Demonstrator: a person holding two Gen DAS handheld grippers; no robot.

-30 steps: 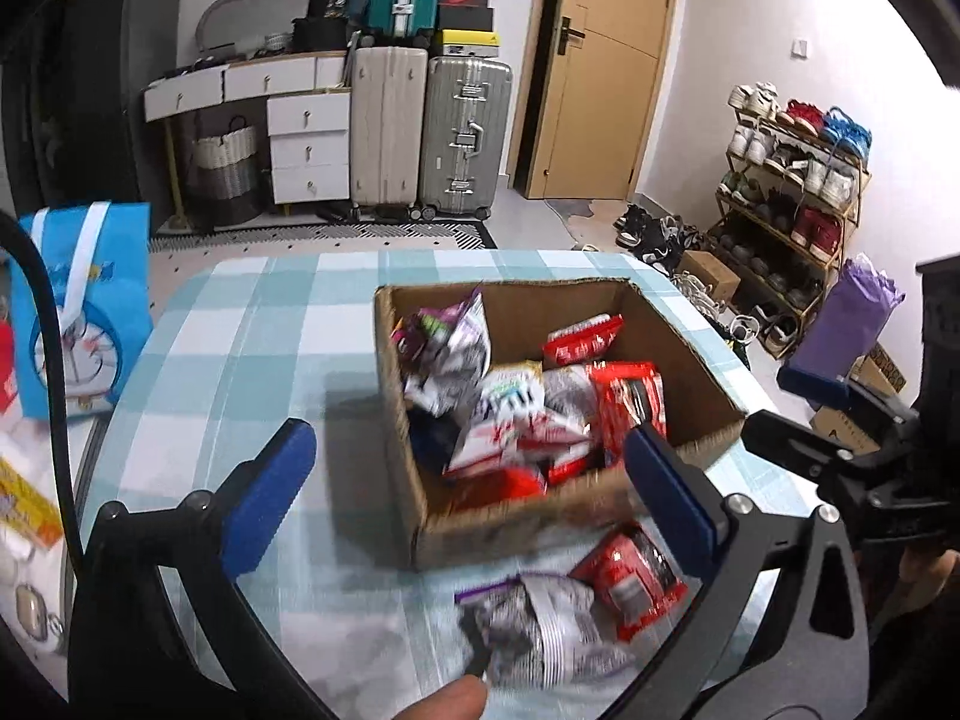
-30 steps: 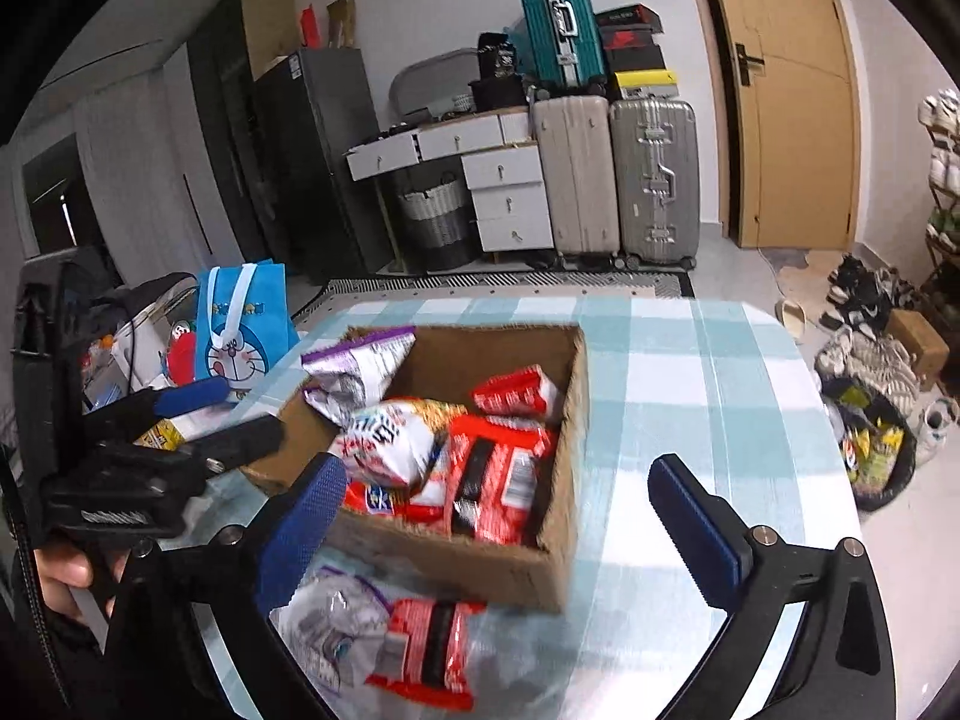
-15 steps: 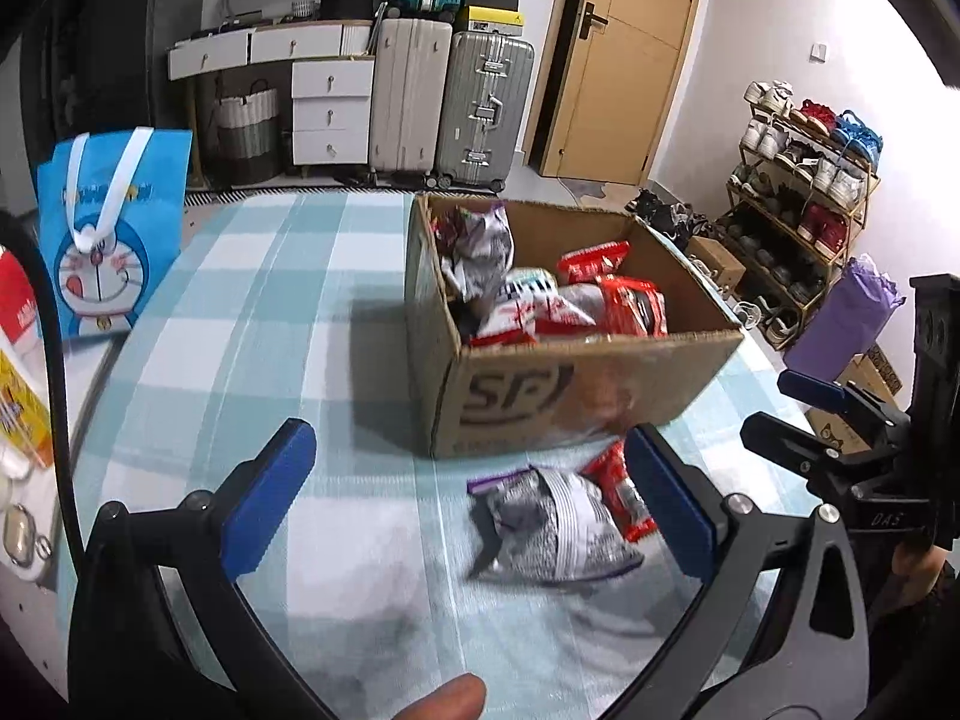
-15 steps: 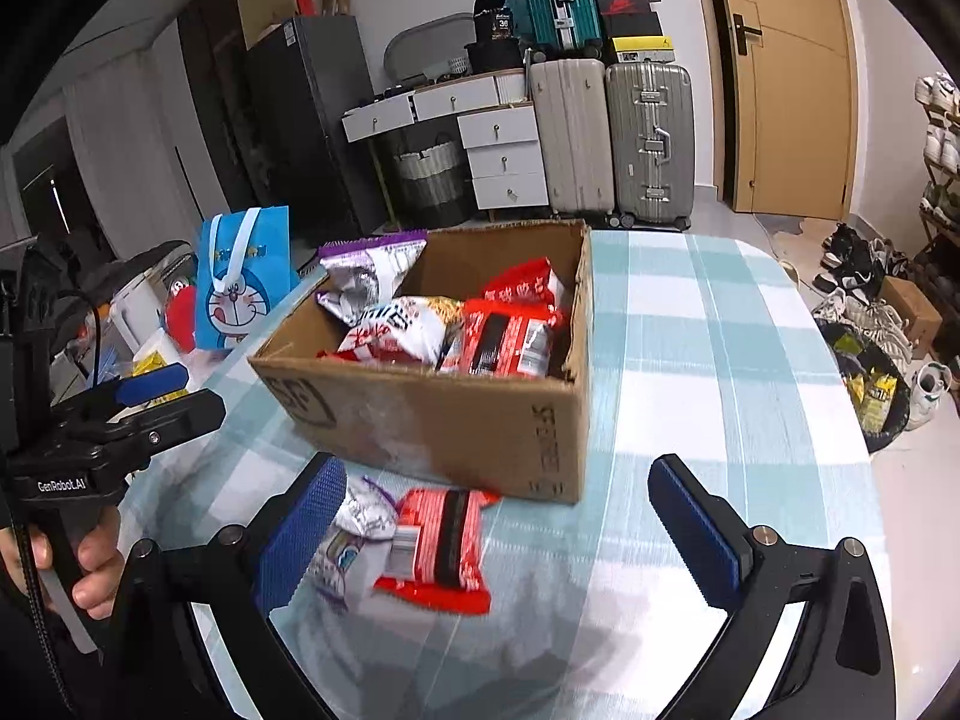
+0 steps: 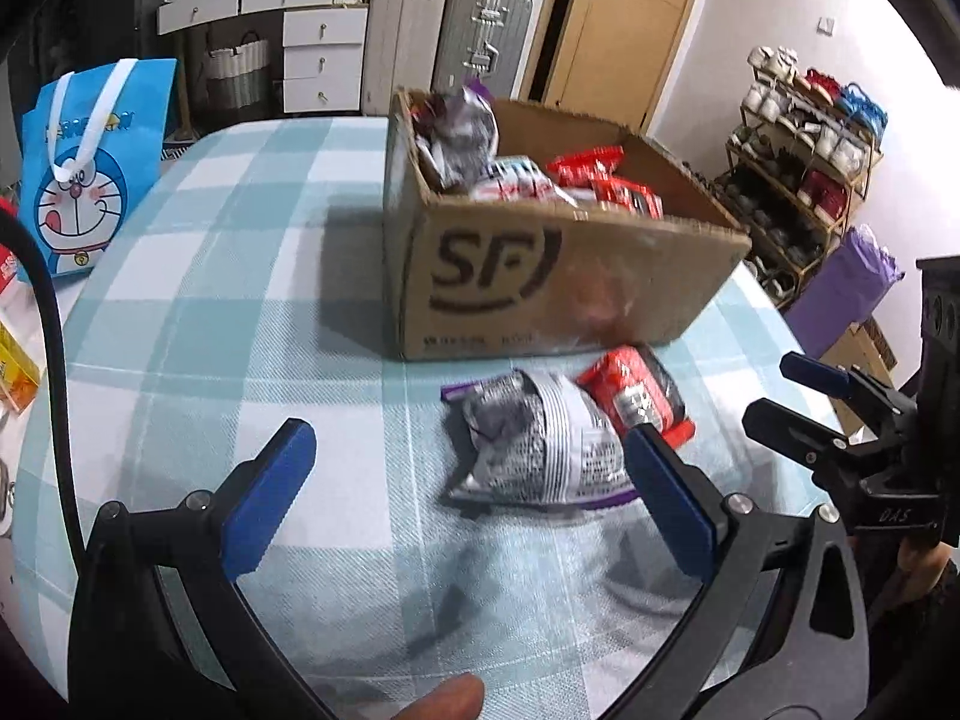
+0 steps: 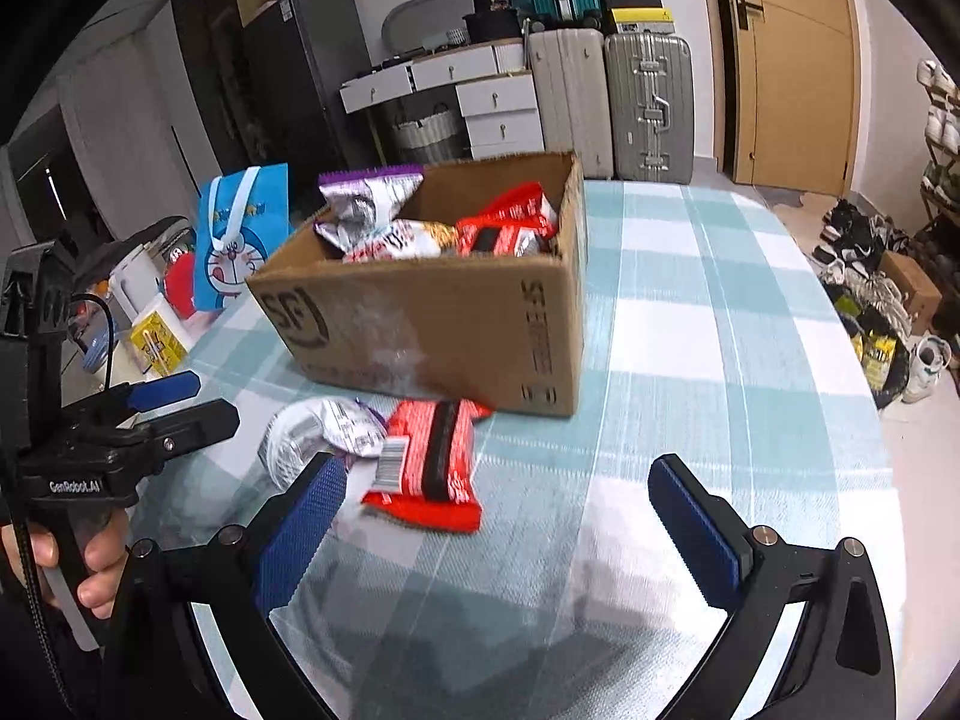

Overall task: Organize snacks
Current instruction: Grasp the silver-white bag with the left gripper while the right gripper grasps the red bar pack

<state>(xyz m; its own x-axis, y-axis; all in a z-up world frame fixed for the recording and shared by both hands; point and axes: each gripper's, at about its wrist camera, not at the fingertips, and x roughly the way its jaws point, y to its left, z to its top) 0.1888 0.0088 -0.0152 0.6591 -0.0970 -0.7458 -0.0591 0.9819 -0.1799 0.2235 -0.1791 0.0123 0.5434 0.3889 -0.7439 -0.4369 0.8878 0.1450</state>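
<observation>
A cardboard box (image 5: 540, 276) marked SF holds several snack packs and stands on the checked table; it also shows in the right wrist view (image 6: 444, 312). In front of it lie a silver-and-purple snack bag (image 5: 540, 444) (image 6: 318, 429) and a red snack pack (image 5: 639, 393) (image 6: 429, 456), side by side. My left gripper (image 5: 474, 498) is open and empty, low over the table just short of the silver bag. My right gripper (image 6: 510, 516) is open and empty, just short of the red pack. Each gripper shows in the other's view (image 5: 840, 414) (image 6: 162, 414).
A blue Doraemon bag (image 5: 90, 150) (image 6: 240, 240) and small items sit at the table's left edge. Suitcases (image 6: 648, 102), drawers and a door stand behind. A shoe rack (image 5: 798, 144) and a purple bag (image 5: 840, 294) are off the right side.
Both grippers have dropped lower toward the table in front of the box. The box and the two loose packs now look larger and closer. Both stay open.
</observation>
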